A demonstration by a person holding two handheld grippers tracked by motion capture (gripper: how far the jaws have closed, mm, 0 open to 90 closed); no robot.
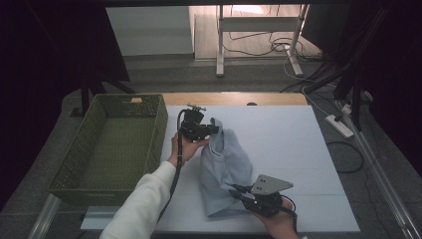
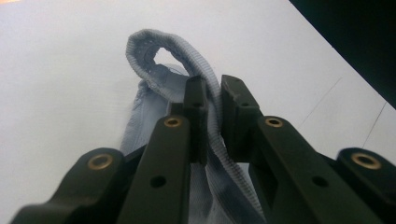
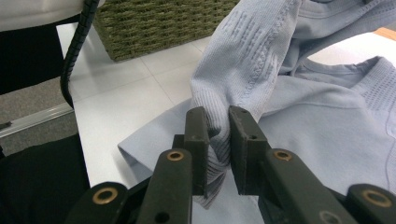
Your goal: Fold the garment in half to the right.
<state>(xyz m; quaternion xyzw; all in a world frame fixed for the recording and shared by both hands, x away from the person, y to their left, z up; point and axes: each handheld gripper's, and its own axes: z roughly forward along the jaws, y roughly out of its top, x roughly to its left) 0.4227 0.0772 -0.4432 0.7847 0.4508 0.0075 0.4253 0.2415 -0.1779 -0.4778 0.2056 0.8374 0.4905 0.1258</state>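
White board is covering the table (image 1: 278,139), and a dim room with a grey floor, cables and the legs of another desk is lying beyond its far edge. On that board a pale blue knitted garment (image 1: 224,169) is lying left of centre, its long axis running from the far side of the table toward the person's side, leaning a little toward the near right. Its far end is being lifted off the board into a small peak, while its near end is resting flat close to the near edge. At the far end, the left gripper (image 1: 213,130) is reaching in from the left, its 2 jaws standing pressed together on a ribbed hem of the cloth; in the left gripper view that hem (image 2: 187,56) is curling up into a loop just past the fingertips (image 2: 196,93). At the near end, the right gripper (image 1: 238,191) is pointing leftward, and its 2 jaws are clamping a bunched fold of the same fabric, as the right gripper view is showing with the cloth (image 3: 327,126) squeezed between the pads (image 3: 196,130). Beside the board, at the left, a green woven basket (image 1: 74,164) is standing just next to the garment's far end, its open top facing up; its inside is showing bare woven floor and walls.
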